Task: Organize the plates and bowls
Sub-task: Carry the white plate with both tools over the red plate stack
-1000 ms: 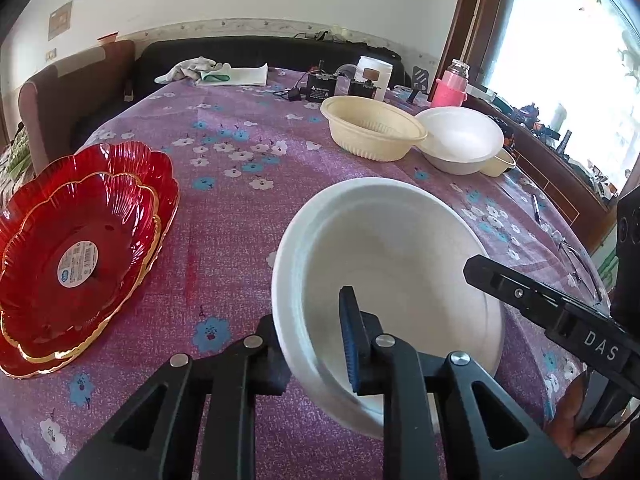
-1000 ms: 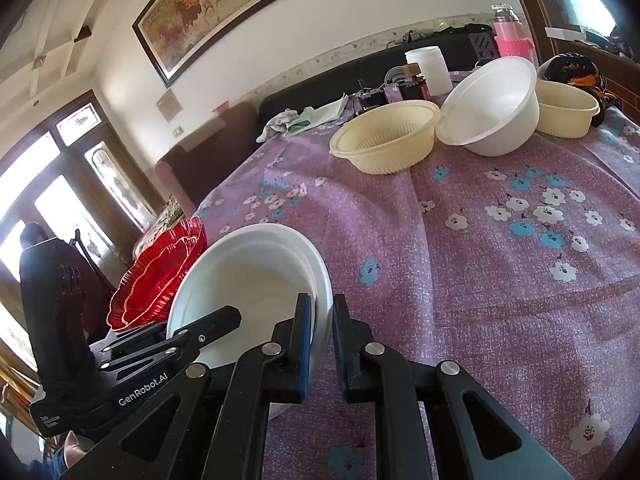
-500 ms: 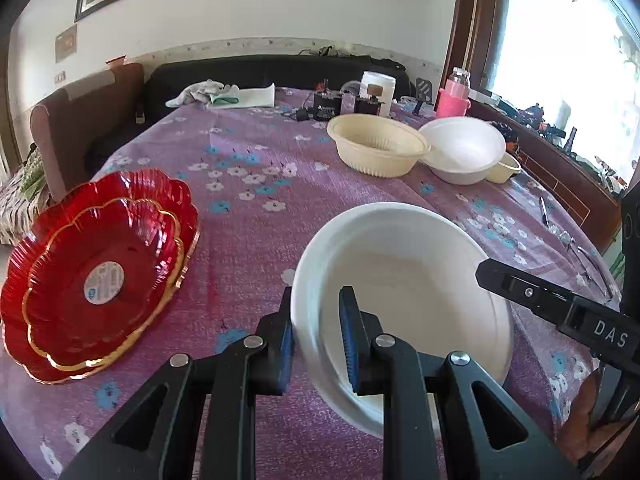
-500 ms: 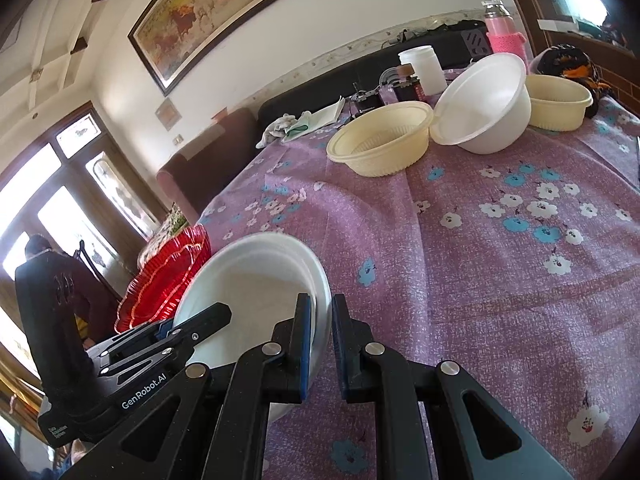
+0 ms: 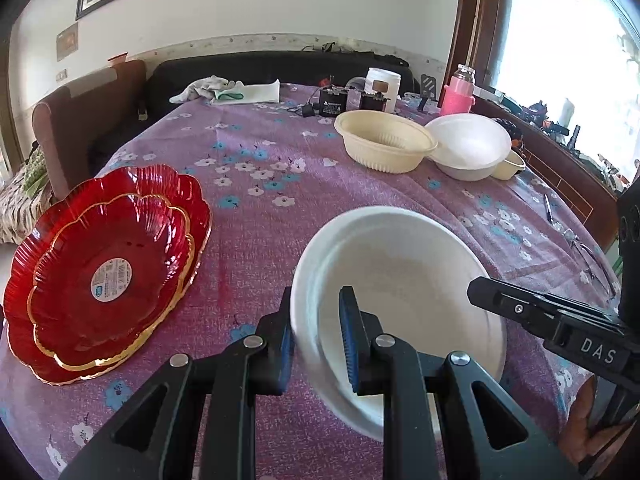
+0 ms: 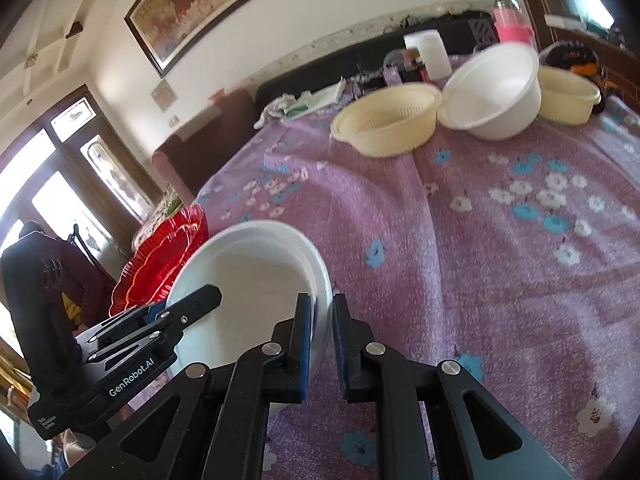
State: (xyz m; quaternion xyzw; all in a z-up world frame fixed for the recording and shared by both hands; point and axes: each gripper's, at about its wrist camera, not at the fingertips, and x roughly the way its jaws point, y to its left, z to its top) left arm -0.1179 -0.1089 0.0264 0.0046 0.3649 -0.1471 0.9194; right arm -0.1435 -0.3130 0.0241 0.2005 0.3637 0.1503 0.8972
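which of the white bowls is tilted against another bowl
The far white bowl, by the pink bottle: its rim leans on the ribbed cream bowl. The near white bowl is clamped by both grippers.

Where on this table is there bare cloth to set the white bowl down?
Bare tablecloth lies between the red plates and the cream bowl, and right of the held white bowl. The far edge is crowded: white bowl, jars, electronics.

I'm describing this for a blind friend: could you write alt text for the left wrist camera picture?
Two handheld grippers clamp opposite rims of a white bowl: the left gripper near, the right gripper from the right. It is over a purple flowered tablecloth, with stacked red plates left.
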